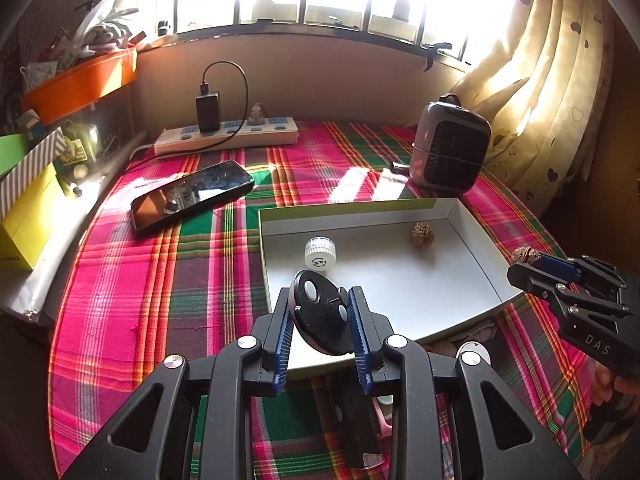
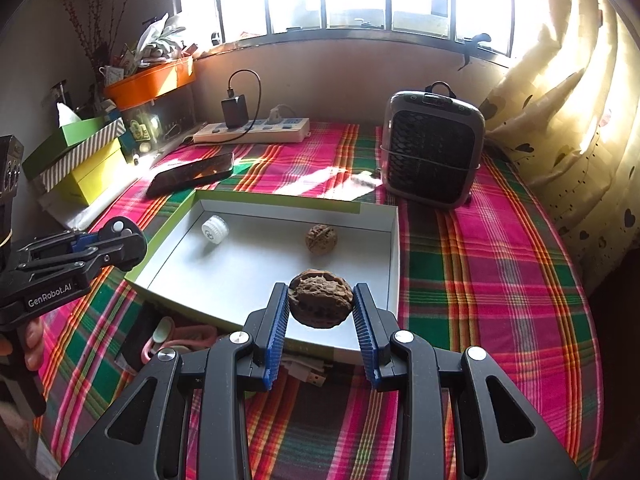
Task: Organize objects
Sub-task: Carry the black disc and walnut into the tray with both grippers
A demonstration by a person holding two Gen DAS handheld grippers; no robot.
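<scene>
Left gripper fingers clamped on black disc, right gripper fingers clamped on walnut

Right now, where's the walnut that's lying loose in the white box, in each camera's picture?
Left wrist view: the loose walnut lies right of centre, near the far right corner of the white box.
Right wrist view: the loose walnut sits at mid-picture, just above the second walnut gripped in the right claw.
Shared landmark: the white bottle cap, left of the walnut in both.
</scene>
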